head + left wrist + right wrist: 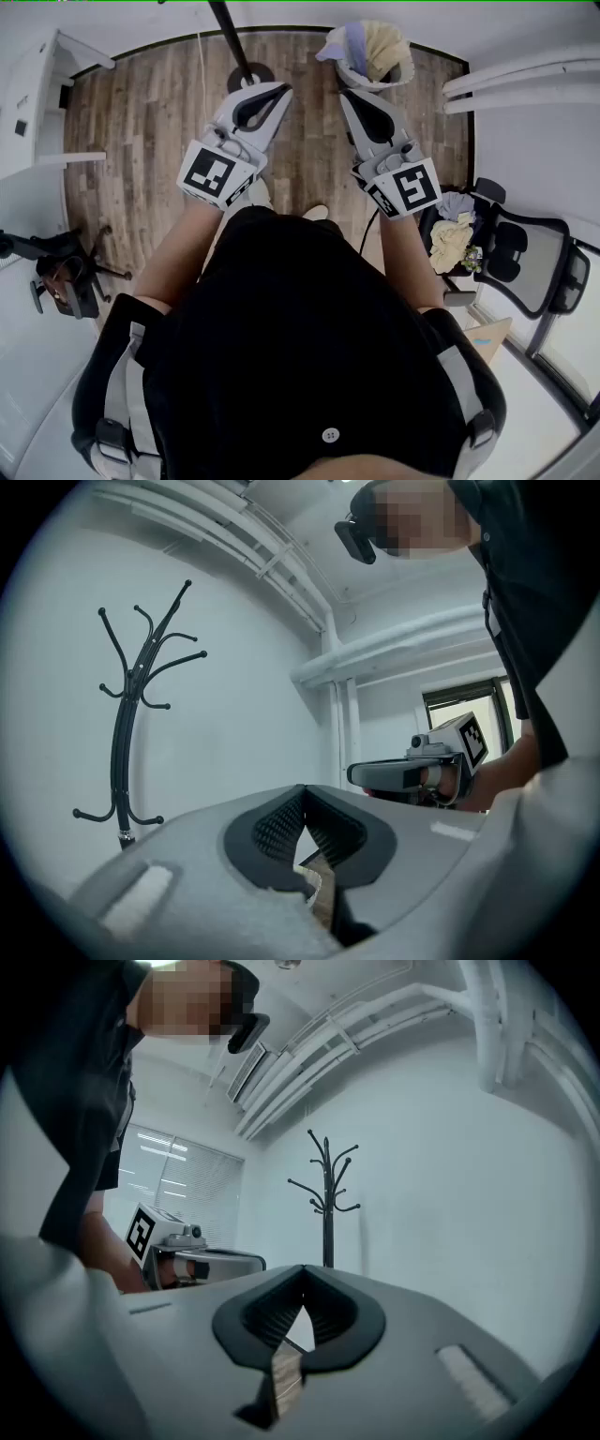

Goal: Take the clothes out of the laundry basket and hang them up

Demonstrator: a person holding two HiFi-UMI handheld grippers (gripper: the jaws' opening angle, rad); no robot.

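Note:
A laundry basket [375, 77] stands on the wood floor ahead, filled with clothes [373, 45] in lavender and cream. A black coat rack [232, 42] rises ahead of me on the left; its bare hooks [141, 663] show in the left gripper view and its top [325, 1180] in the right gripper view. My left gripper [283, 88] is shut and empty, held level just right of the rack's base. My right gripper [345, 93] is shut and empty too, with its tip just short of the basket. Each gripper sees the other: the right one [354, 774], the left one [258, 1261].
An office chair [530, 258] at the right has more clothes [452, 234] piled on its seat. A dark stand with a bag [61, 277] sits at the left. White walls and a white desk [42, 89] ring the floor.

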